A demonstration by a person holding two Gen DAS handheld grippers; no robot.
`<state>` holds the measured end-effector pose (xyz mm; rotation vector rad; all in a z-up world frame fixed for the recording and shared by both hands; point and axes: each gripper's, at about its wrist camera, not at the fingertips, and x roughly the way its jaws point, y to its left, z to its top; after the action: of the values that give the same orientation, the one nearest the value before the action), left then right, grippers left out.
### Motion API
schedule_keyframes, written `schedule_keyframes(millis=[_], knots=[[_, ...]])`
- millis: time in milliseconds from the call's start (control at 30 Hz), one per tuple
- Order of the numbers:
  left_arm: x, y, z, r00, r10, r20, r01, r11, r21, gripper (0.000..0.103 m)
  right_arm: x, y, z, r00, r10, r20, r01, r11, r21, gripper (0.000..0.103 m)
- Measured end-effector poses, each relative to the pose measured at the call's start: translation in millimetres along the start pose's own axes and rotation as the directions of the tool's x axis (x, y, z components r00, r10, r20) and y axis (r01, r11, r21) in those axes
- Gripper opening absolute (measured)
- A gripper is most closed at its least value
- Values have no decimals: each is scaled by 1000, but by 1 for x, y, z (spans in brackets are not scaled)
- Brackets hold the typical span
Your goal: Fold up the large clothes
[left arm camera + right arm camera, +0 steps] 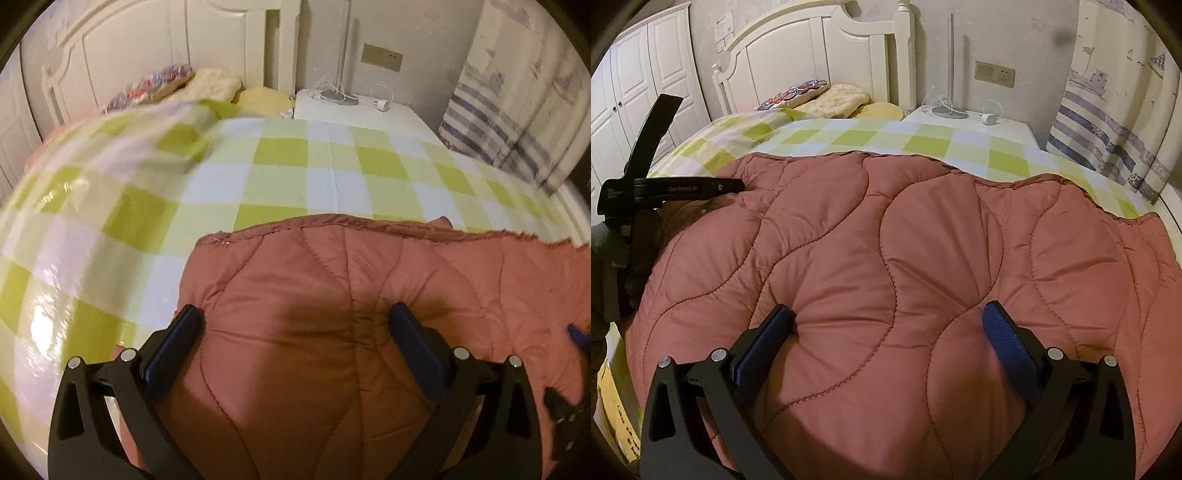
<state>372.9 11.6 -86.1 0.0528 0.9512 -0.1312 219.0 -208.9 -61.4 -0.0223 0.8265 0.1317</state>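
left wrist view: the left claw (293,321) is spread wide, its two blue pads pressed down into the puffy pink quilted coat (332,295) with a mound of fabric bulging between them, not pinched. the coat lies on the near part of the bed (280,173), whose green checked sheet runs far toward the pillows (207,83) and the white nightstand (354,114). the coat's far hem shows as a raw seam line. at the right edge a blurred sliver of the other tool shows.

right wrist view: the right claw (886,319) is also spread, its pads sunk into the coat (886,229), gripping nothing. the coat spreads broadly left to right across the near bed (960,147). the left claw's body (668,190) sits at the far left, over the coat's left edge.

it looks like a pressing or gathering step. to do it well, i'd close each claw on a firm edge rather than padding, keep both level, and fold slowly so trapped air escapes.
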Motion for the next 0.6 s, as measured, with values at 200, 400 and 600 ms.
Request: schedule_keyframes(millis=[200,400,600], knots=[[-12,25,-7,996,71,46,-62,983,-172,101,0,-4,0,1000,19,-1,-19,1000,11,99],[-78,-36,-22,974,41,225,-51,998,37,98,1,-6,0,1000,30,-3,-30,999,16,99],[-30,-112,-51,974,135,183,-190,925,330,101,0,-2,-2,1000,9,7,-9,1000,0,99]])
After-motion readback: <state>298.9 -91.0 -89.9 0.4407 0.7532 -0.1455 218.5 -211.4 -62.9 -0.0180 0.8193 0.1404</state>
